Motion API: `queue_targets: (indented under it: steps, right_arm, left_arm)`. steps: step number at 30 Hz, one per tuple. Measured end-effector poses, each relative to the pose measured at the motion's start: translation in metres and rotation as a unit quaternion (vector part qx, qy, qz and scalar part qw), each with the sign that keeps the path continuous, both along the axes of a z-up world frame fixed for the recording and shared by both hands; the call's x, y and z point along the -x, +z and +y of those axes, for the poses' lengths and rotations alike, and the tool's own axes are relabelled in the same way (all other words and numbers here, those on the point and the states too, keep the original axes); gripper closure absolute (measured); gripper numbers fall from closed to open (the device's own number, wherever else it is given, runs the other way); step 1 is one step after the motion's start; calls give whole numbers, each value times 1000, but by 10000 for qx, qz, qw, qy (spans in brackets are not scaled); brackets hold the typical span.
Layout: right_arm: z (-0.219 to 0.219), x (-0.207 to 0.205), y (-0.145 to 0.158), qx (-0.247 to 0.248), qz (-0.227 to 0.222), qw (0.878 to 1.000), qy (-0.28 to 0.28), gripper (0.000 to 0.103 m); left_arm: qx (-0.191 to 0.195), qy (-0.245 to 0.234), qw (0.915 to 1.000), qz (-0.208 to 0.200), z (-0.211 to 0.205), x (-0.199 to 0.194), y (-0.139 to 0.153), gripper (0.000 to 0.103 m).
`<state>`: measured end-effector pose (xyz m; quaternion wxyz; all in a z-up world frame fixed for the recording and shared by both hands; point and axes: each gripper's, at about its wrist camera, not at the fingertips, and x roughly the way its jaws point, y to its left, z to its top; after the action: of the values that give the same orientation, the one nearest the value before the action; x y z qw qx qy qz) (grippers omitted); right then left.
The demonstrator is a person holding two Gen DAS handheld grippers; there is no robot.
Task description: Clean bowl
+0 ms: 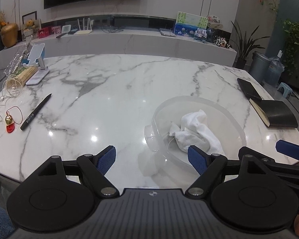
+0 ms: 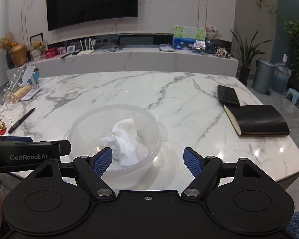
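Left gripper: jaws spread wide, nothing held. It is hung low over the near table edge, with its right pad seen in line with the bowl's near rim; contact can't be told.

Right gripper: also spread wide, nothing held. Its left pad is seen in front of the bowl's near wall, the rest is over bare table.

Bowl: clear plastic, upright, small lug handles, set on the marble table near the front edge, between the two grippers. A crumpled white cloth is lying inside it, loose, not gripped by either.

Judged state: wiping not started; cloth to be picked up, bowl to be braced.

Risks from here:
- Bowl is light and the marble is glossy, so it is likely to slide or spin if the cloth is pushed around with no second grip on the rim.
- Clear wall is hard to see; a pad could clip the rim and tip it toward the table edge.
- Only a loose fold of cloth may be pinched, and it could be dropped.
- Notebook and phone are well apart on the right, pen on the left; little collision risk.
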<state>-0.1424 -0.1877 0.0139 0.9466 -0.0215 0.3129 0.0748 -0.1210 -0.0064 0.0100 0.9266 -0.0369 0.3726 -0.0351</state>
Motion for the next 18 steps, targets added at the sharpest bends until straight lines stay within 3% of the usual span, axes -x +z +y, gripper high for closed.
queue_targets:
  steps: [18]
  right_arm:
    - [1,-1,-1,38,48,10000,-35,26]
  left_arm:
    - [-75,-44,10000,1,-3,2,0,24]
